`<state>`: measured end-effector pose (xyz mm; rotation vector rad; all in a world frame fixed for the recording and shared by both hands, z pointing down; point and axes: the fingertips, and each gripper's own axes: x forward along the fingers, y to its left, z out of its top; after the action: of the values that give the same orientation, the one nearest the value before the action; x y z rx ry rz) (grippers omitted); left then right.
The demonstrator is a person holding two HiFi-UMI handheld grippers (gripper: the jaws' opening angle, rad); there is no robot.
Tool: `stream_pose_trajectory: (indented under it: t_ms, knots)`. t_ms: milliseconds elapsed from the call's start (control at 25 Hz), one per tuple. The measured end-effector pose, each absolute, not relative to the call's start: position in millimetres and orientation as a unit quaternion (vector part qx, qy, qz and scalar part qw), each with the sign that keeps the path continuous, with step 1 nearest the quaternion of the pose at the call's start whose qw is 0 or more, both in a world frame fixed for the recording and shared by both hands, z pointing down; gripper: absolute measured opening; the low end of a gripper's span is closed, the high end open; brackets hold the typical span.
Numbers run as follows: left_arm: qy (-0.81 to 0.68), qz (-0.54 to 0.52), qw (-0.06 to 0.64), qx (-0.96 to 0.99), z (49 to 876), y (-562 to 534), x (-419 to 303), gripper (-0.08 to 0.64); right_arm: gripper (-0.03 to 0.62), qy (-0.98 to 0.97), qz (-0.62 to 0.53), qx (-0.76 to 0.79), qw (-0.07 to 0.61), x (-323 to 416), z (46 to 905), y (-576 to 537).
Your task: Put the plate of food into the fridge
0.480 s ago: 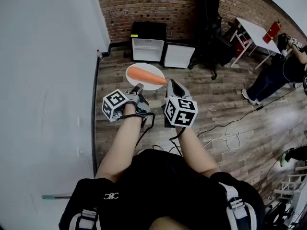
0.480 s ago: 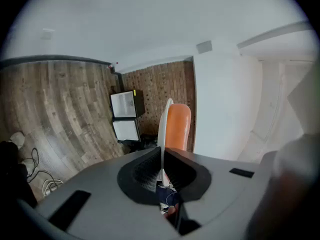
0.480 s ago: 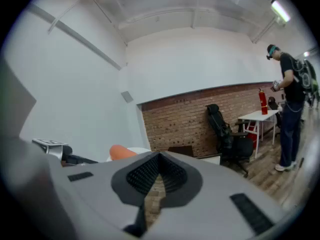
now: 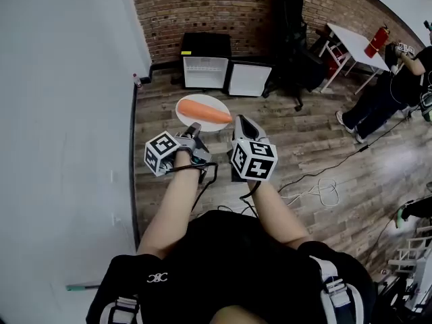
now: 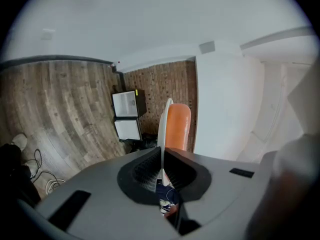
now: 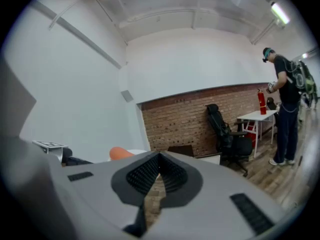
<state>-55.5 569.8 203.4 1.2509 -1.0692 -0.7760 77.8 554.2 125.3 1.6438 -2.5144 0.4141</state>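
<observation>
Two grippers above the wood floor (image 4: 317, 147) | left gripper (image 4: 194, 128): fingers clenched on near rim of plate (image 4: 210, 100) | carrot (image 4: 204, 111) lies on plate | right gripper (image 4: 244, 121): fingers pressed together, empty, just right of plate | fridge (image 4: 206, 71): far, door open, well apart from plate
</observation>
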Motion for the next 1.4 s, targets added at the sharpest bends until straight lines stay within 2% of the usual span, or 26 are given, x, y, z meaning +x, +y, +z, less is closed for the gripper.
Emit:
stream_pose_trajectory:
  t_ms: [760, 1400]
  knots:
    - [-0.448, -0.336, 0.638, 0.529, 241, 556, -99, 0.015, 0.014, -0.814, 0.157, 0.555, 0.074, 44, 168, 534]
    - [-0.465, -0.317, 0.631, 0.534, 226, 361, -75, 0.015, 0.014, -0.826, 0.174, 0.533, 0.059, 61, 160, 322]
